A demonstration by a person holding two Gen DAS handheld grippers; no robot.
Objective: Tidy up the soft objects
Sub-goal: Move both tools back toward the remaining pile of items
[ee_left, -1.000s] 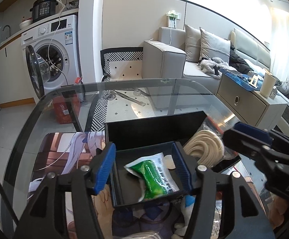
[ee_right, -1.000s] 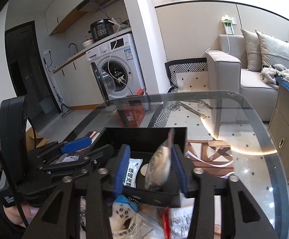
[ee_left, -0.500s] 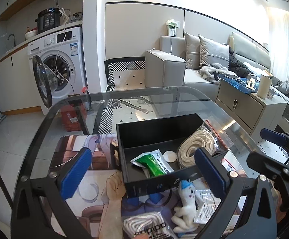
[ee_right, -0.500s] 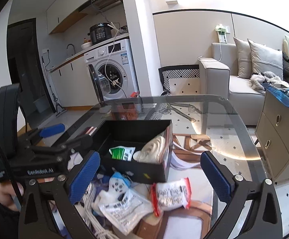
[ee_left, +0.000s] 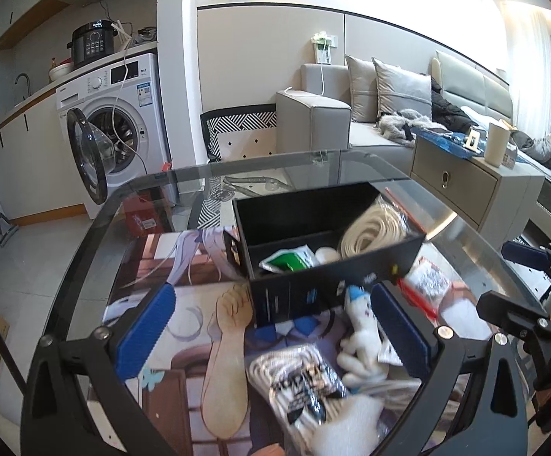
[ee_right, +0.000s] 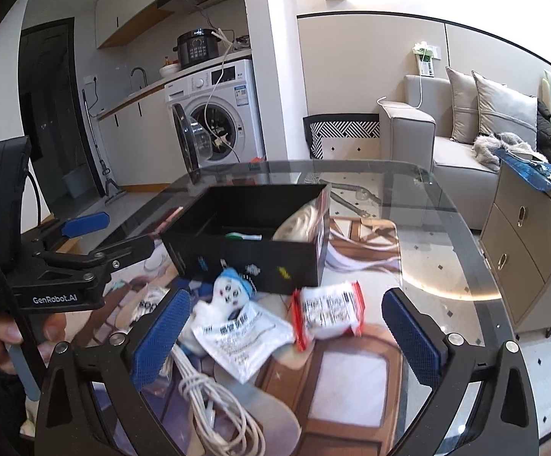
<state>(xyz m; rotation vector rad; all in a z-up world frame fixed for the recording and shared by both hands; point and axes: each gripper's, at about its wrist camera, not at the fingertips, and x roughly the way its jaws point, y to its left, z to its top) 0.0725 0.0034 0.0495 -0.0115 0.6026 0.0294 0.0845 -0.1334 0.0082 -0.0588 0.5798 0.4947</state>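
Two grippers are hanging empty in front of you: your left gripper point(ee_left: 271, 330) is standing with its jaws spread wide, holding nothing, and your right gripper point(ee_right: 288, 336) is likewise spread and holding nothing. Nearest to you, five soft items are lying loose on the glass table point(ee_right: 446, 228), waiting to be packed: one white cable bundle point(ee_right: 214, 406), one bagged white cord with black print point(ee_left: 302, 383), one clear flat pouch point(ee_right: 243, 336), one small white plush with a blue cap point(ee_right: 231, 290), and one red-edged packet point(ee_right: 328, 309). The plush is lying just in front of the box, and the red-edged packet is lying just in front of its right corner. Beyond them, the single black box point(ee_right: 245, 249) is sitting open and is holding three items as far as you can see: one green-and-white pouch point(ee_left: 288, 260), one small round white piece point(ee_left: 326, 254) and one bagged coil of cream rope point(ee_left: 366, 228) leaning on the right wall. Judging by this, you are running under halfway, with five pieces outstanding.
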